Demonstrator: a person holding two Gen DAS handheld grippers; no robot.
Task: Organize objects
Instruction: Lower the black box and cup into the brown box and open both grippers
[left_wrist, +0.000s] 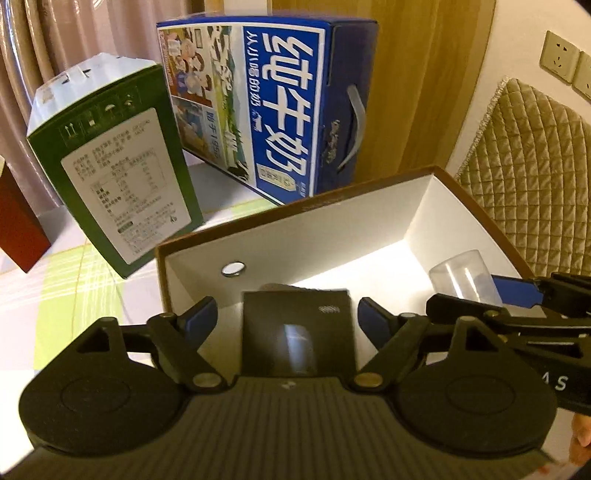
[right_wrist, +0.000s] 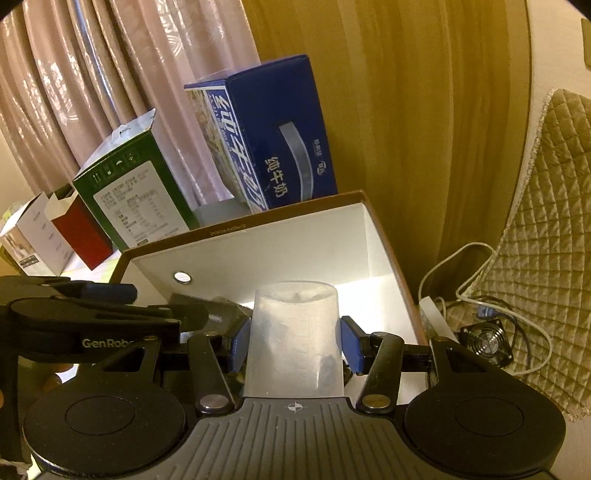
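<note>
An open brown box with a white inside (left_wrist: 369, 221) stands in front of me; it also shows in the right wrist view (right_wrist: 295, 236). My left gripper (left_wrist: 286, 319) is open, its blue pads well apart on either side of a black packet (left_wrist: 297, 332) that stands at the box's near edge. My right gripper (right_wrist: 295, 345) is shut on a clear plastic cup (right_wrist: 295, 336), held over the box. The cup (left_wrist: 463, 275) and the right gripper (left_wrist: 517, 295) also show at the right of the left wrist view.
A green carton (left_wrist: 114, 162) and a blue milk carton (left_wrist: 266, 107) stand behind the box. A red box (right_wrist: 83, 232) and a white box (right_wrist: 40, 236) lie further left. A quilted cushion (right_wrist: 546, 258), white cables (right_wrist: 480, 291) and a small fan (right_wrist: 487, 343) are to the right.
</note>
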